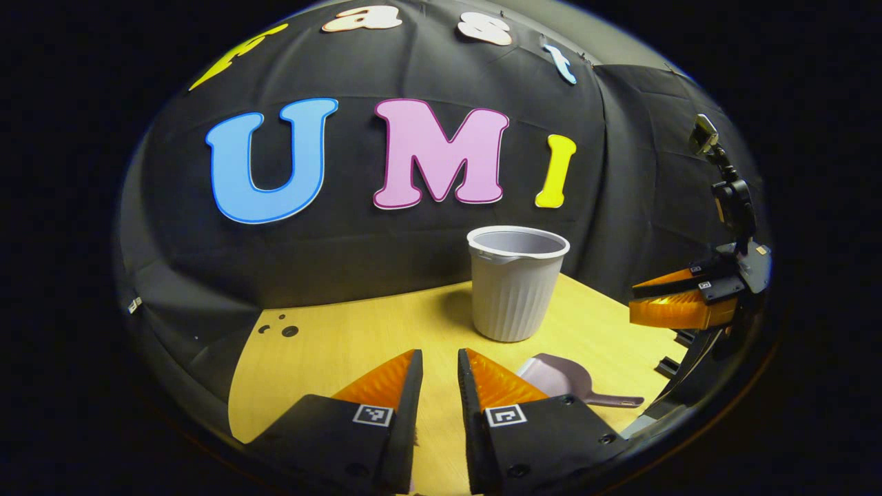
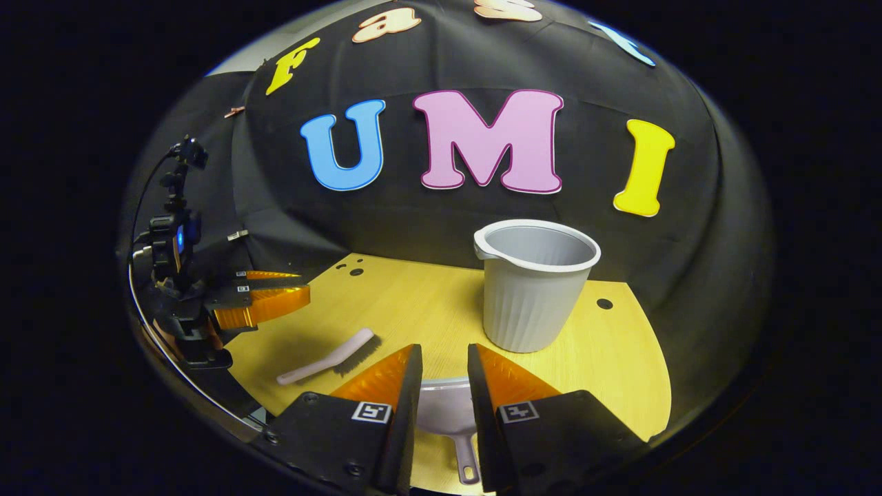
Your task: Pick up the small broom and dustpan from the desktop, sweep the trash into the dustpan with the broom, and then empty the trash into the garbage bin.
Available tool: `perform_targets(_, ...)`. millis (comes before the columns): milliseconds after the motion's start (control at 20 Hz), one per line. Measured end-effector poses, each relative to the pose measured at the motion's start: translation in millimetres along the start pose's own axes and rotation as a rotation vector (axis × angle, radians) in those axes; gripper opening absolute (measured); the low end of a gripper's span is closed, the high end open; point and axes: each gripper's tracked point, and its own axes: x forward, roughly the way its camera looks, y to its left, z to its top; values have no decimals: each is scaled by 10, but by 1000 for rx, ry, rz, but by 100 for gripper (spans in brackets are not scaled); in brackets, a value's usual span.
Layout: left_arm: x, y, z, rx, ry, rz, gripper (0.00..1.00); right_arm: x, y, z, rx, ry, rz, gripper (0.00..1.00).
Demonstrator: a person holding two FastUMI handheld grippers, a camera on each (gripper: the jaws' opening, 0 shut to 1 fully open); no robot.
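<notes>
Recording booth – black cloth wall (image 1: 386, 255); pale wood desktop (image 1: 344, 344); mounted camera rig (image 1: 730, 193).

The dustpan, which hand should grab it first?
Probably the right. In the right gripper view the dustpan lies on the desk directly between the right gripper's open jaws, handle toward the camera. For the left gripper it sits off to the side, before the bin.

Ahead of you the garbage bin (image 2: 534, 289) stands upright mid-desk, blocking the far centre. Bare desktop (image 2: 420, 303) lies open to its left; broom (image 2: 331, 359) and dustpan (image 2: 444, 410) occupy the near strip.
</notes>
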Motion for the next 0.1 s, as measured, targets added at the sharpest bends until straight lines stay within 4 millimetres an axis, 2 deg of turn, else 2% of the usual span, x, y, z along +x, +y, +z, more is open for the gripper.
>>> perform_targets(50, -27, 0, 1, -5, 0, 2, 37, 0, -30, -8, 4, -3, -7, 42)
perform_targets(100, -36, -15, 0, -8, 2, -1, 35, -8, -45, -13, 8, -2, -12, 42)
